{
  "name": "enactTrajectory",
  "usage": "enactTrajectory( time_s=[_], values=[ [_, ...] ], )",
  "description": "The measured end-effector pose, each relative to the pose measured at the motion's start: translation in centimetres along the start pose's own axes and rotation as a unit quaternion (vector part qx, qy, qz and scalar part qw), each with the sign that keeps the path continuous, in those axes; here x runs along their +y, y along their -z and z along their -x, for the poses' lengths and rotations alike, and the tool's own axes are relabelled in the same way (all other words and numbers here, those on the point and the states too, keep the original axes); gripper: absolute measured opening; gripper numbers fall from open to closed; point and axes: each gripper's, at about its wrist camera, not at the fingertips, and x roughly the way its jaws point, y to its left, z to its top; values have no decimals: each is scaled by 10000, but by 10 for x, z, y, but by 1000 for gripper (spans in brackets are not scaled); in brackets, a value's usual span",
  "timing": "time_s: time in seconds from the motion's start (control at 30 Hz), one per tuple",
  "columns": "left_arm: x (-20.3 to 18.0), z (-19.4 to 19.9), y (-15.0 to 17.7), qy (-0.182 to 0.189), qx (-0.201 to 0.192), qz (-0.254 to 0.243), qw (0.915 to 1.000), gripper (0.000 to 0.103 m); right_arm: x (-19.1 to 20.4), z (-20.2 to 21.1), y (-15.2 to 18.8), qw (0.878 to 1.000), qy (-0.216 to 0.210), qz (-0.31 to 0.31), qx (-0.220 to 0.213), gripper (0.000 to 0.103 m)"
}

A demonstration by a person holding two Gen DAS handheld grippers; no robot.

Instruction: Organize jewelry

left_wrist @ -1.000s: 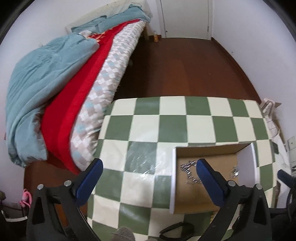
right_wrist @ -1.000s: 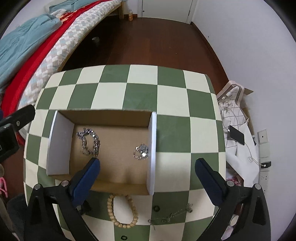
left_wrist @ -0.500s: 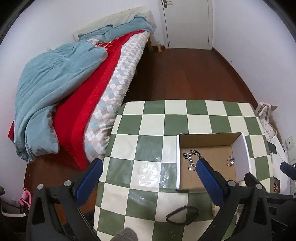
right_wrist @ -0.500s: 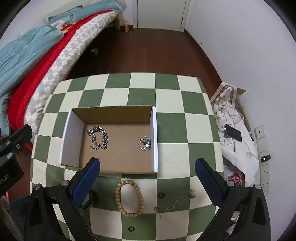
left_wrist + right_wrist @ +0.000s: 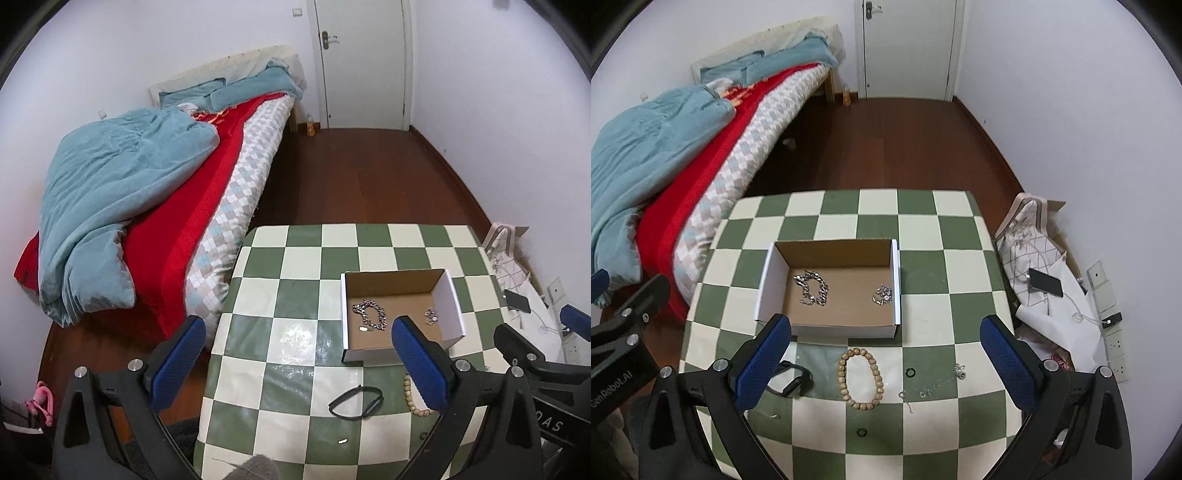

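Green-and-cream checked oilcloth (image 5: 923,225), glossy and slightly wrinkled, covers your table beside a rumpled bed (image 5: 122,206). Your cardboard box (image 5: 827,325) sits mid-table and already holds a heavy silver chain bracelet (image 5: 812,288) and a small silver cluster (image 5: 883,294). Loose on the near side lie a wooden bead bracelet (image 5: 860,380), a black band (image 5: 790,380), a fine silver chain (image 5: 934,382) and two small dark rings (image 5: 910,372). Your right gripper (image 5: 886,362) hangs wide open with nothing in it, the beads directly between its fingers; their oval's long axis runs near to far. Your left gripper (image 5: 295,358), equally spread and empty, sits further left, so the right looks the nearer one for the beads.
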Motion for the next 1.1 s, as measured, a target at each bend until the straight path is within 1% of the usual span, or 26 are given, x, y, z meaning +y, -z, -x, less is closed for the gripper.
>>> enactTrajectory(
  time_s=[0.17,0.37,0.43,0.5,0.6,0.63,0.67,0.73,0.8,0.9,0.97,1.0,1.07,1.1],
  values=[
    [3,23,8,70,-173,-47,9998,103,-1,33,9,9997,-13,-20,-253,103],
    [9,37,19,149,-203,30,9997,103,-2,58,21,9992,-65,-82,-399,103],
    [11,37,23,13,-221,68,9997,103,-4,62,26,9990,-144,-154,-398,103],
    [13,31,31,-307,-220,24,9993,103,-8,60,31,9989,-247,-250,-320,103],
    [17,11,44,-675,-84,-42,9977,103,-17,44,44,9988,-264,-419,-58,102],
    [18,3,49,-769,5,-69,9970,103,-20,35,49,9985,-281,-468,51,97],
    [20,-9,56,-878,132,-102,9960,103,-23,23,56,9981,-282,-511,200,85],
    [21,-29,65,-1026,325,-162,9941,103,-29,-2,68,9965,-296,-596,513,74],
    [21,-52,74,-1136,583,-238,9915,103,-36,-26,79,9940,-321,-698,778,73],
    [16,-82,83,-1163,916,-379,9883,103,-47,-62,94,9899,-269,-857,1094,72],
    [6,-102,88,-1102,1101,-640,9857,103,-54,-82,104,9863,-271,-988,1290,69],
    [-1,-114,91,-1035,1211,-820,9838,103,-57,-91,108,9847,-285,-1027,1378,68],
    [-14,-131,94,-819,1396,-1077,9809,103,-58,-107,115,9816,-351,-1088,1531,63],
    [-21,-140,95,-712,1507,-1226,9784,103,-57,-112,117,9808,-354,-1083,1581,62]
  ],
)
